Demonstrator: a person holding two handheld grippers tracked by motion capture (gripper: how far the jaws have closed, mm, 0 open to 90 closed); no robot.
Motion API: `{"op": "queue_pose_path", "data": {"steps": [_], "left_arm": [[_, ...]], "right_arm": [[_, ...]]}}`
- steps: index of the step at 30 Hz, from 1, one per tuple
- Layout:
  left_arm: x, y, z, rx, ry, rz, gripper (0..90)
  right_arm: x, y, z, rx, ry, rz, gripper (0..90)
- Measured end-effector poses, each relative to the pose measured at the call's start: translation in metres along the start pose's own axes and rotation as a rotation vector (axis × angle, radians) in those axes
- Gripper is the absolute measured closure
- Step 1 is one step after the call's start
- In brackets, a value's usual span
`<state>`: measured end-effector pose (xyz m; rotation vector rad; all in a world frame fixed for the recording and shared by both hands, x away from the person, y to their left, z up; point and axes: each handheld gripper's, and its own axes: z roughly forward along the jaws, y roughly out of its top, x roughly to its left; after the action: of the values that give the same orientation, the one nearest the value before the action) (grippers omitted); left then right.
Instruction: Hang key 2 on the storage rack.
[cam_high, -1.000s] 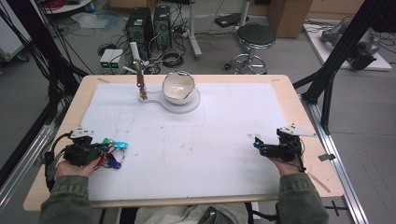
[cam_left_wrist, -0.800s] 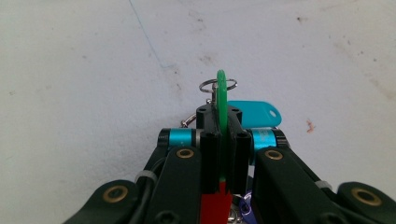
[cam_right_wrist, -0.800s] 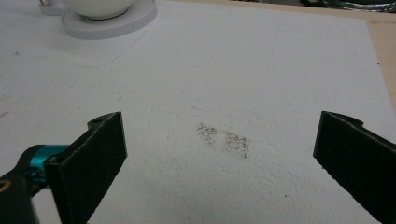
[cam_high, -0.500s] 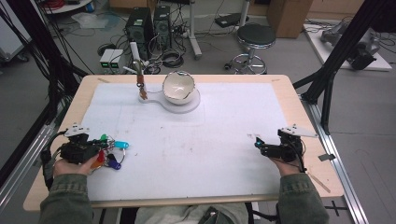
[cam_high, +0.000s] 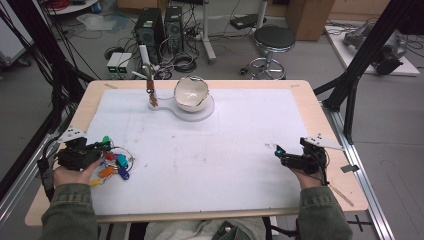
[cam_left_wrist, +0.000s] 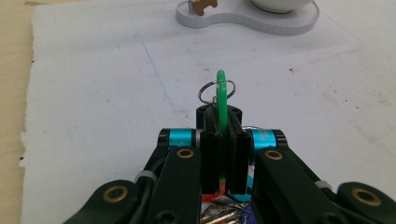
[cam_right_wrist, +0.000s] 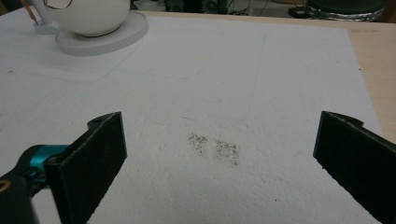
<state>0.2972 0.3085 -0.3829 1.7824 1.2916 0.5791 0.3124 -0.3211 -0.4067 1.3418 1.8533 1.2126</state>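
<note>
A bunch of coloured key tags (cam_high: 116, 163) on a metal ring lies on the white sheet at the near left. My left gripper (cam_high: 99, 146) is shut on the bunch's green tag (cam_high: 106, 140). In the left gripper view the green tag (cam_left_wrist: 221, 105) stands on edge between the shut jaws of the left gripper (cam_left_wrist: 223, 125), with a small metal ring (cam_left_wrist: 208, 91) through its tip. My right gripper (cam_high: 280, 155) rests at the near right, open. In the right gripper view the right gripper (cam_right_wrist: 224, 140) has its jaws wide apart over bare sheet.
A white bowl (cam_high: 190, 92) sits on a white base (cam_high: 200, 113) at the far middle, with a small brown-tipped post (cam_high: 151, 92) at the base's left end. The white sheet (cam_high: 225, 150) covers most of the wooden table (cam_high: 320, 115). A smudge (cam_right_wrist: 215, 148) marks the sheet.
My left gripper has shifted slightly left with the green tag held, and the bunch of tags has trailed with it. The right gripper has stayed put.
</note>
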Motion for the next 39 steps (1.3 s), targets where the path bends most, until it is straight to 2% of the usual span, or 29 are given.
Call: {"op": "queue_pose_path", "data": {"steps": [7, 10, 17, 19, 24, 29, 34, 39], "left_arm": [[0.000, 0.007, -0.003, -0.034, 0.006, 0.002, 86.3], [0.002, 0.010, -0.006, -0.057, 0.026, 0.016, 86.3], [0.010, 0.021, -0.012, -0.111, 0.044, -0.005, 86.3], [0.013, 0.024, -0.011, -0.126, 0.041, -0.027, 86.3], [0.018, 0.032, -0.008, -0.139, 0.053, -0.034, 86.3], [0.022, 0.039, -0.006, -0.145, 0.046, -0.046, 86.3], [0.021, 0.054, -0.008, -0.152, 0.056, -0.022, 86.3], [0.023, 0.071, -0.007, -0.170, 0.041, -0.017, 86.3]], "right_arm": [[0.000, 0.000, 0.000, -0.003, 0.000, -0.001, 1.8], [-0.001, 0.000, -0.001, -0.006, -0.005, 0.005, 1.8], [-0.002, 0.000, 0.000, -0.005, -0.005, 0.013, 1.8], [-0.002, 0.000, 0.000, -0.005, -0.007, 0.012, 1.8], [-0.002, 0.000, -0.001, -0.011, -0.009, 0.018, 1.8], [-0.002, 0.000, -0.001, -0.013, -0.009, 0.024, 1.8], [-0.002, 0.000, -0.001, -0.013, -0.008, 0.022, 1.8], [-0.002, -0.001, -0.001, -0.012, -0.008, 0.017, 1.8]]}}
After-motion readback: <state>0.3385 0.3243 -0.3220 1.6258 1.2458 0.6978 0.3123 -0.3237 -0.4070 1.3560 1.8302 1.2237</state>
